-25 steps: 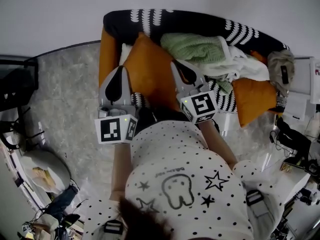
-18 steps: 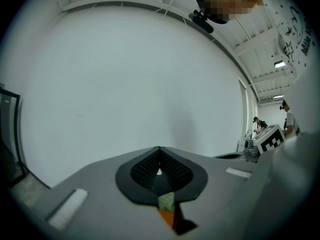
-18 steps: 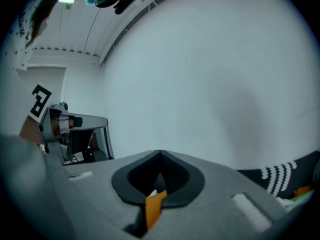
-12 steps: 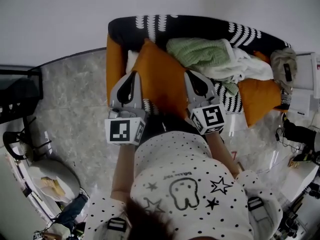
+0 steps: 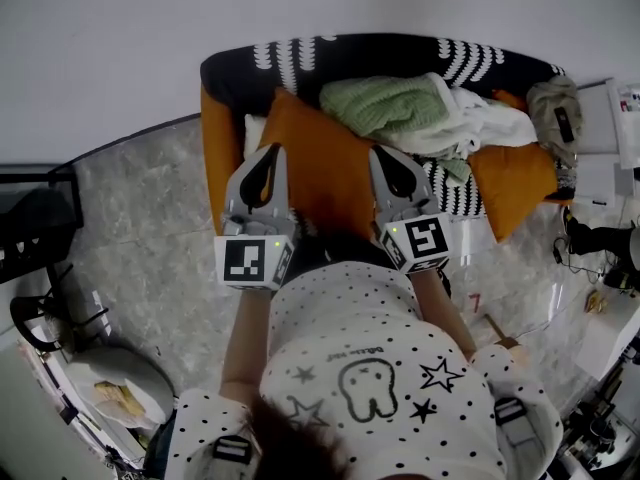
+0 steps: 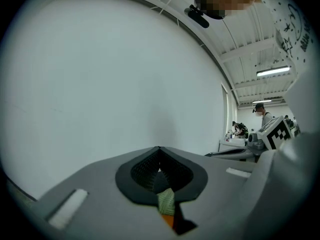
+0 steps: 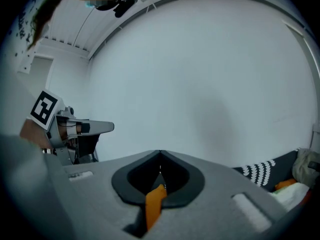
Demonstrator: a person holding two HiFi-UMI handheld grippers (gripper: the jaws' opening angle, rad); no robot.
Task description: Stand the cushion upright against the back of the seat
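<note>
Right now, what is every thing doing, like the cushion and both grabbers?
orange cushion: propped up on the seat, top corner by its back.
right gripper: shut on the cushion's orange fabric.
left gripper: jaws together at the cushion's left edge; grip unclear.
green blanket: crumpled on the seat.
second orange cushion: lying at the seat's right end.

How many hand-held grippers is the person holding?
2. The left hand-held gripper is at the cushion's left edge; the right hand-held gripper is at its right edge. None seem hidden.
</note>
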